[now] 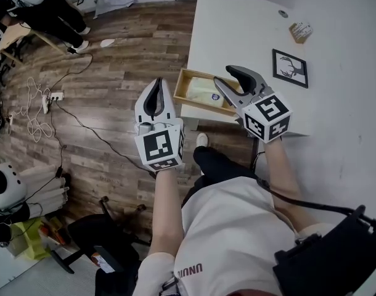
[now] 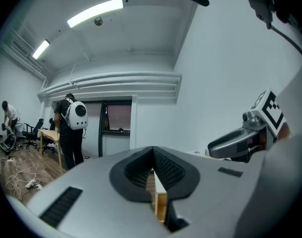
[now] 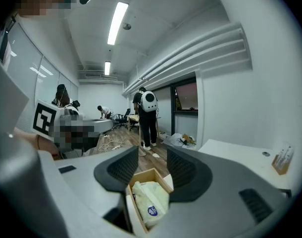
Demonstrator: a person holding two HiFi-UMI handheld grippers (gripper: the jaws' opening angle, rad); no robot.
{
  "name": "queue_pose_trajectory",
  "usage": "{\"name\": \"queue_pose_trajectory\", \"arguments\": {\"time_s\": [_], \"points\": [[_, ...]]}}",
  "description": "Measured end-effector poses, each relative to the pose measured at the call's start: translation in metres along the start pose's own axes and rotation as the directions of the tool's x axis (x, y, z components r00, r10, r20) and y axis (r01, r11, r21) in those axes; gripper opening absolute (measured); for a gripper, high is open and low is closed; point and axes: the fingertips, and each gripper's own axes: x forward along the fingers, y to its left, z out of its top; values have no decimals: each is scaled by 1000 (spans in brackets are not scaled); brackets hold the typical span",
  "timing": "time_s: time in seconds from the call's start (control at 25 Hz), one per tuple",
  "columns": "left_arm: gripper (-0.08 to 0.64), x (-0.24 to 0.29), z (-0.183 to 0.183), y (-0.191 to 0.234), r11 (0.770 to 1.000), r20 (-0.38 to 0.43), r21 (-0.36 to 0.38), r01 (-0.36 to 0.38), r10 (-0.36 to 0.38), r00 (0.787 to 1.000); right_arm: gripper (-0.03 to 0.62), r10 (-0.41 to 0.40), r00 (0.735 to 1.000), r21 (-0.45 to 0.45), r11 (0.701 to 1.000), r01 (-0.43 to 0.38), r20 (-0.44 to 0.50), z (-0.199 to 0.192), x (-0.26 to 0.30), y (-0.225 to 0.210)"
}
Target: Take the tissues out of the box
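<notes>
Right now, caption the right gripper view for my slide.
Open right gripper frames the wooden box, tissue pack inside.

Pale yellow tissues (image 1: 206, 93), tan wooden box (image 1: 197, 74)

You wore a shirt (image 1: 231, 227) whose hem bore dark letters, seemingly "UNNU", partly cut off. The tissue pack (image 3: 150, 200), boxed at the tabletop's near corner, showed a round blue logo too small to read.
</notes>
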Motion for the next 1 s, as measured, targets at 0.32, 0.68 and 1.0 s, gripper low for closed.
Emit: {"name": "queue_pose_trajectory", "arguments": {"time_s": [0.32, 0.68, 1.0], "points": [[12, 48, -14, 4, 996, -46, -12, 86, -87, 995, 210, 140, 976, -49, 987, -150, -165, -35, 37, -4], [12, 91, -30, 1, 981, -107, 21, 195, -192, 976, 233, 258, 914, -41, 958, -285, -312, -69, 62, 0], [12, 115, -64, 1, 963, -166, -57, 263, -269, 949, 244, 278, 858, -71, 938, -339, -433, -98, 69, 5]]}}
